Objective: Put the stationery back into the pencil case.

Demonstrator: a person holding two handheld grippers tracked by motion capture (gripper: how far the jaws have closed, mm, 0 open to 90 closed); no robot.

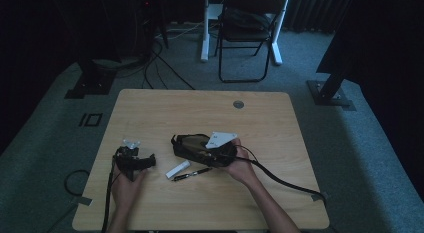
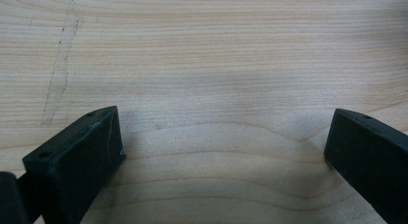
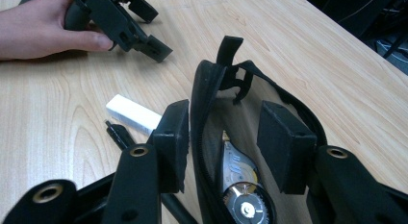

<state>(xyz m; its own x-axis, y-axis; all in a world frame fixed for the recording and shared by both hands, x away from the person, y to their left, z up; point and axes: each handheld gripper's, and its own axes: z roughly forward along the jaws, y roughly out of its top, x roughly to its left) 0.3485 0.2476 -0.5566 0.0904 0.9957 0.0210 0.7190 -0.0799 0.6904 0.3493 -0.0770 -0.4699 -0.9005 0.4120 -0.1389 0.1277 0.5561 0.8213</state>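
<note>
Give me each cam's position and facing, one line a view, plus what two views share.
High view: above the person's side, looking forward and down on the table; both forearms, left gripper, right gripper.
Left gripper view: on the left gripper, facing bare wood; jaws apart.
Right gripper view: on the right gripper, facing the open pouch; left hand beyond.
Shared by high and right gripper views: pouch, eraser, pen.

Pouch [image 3: 211, 118] mid-table [image 1: 150, 108]; eraser [image 1: 178, 168] and pen [image 1: 192, 173] just before it; tape measure [image 3: 240, 185] inside pouch
</note>
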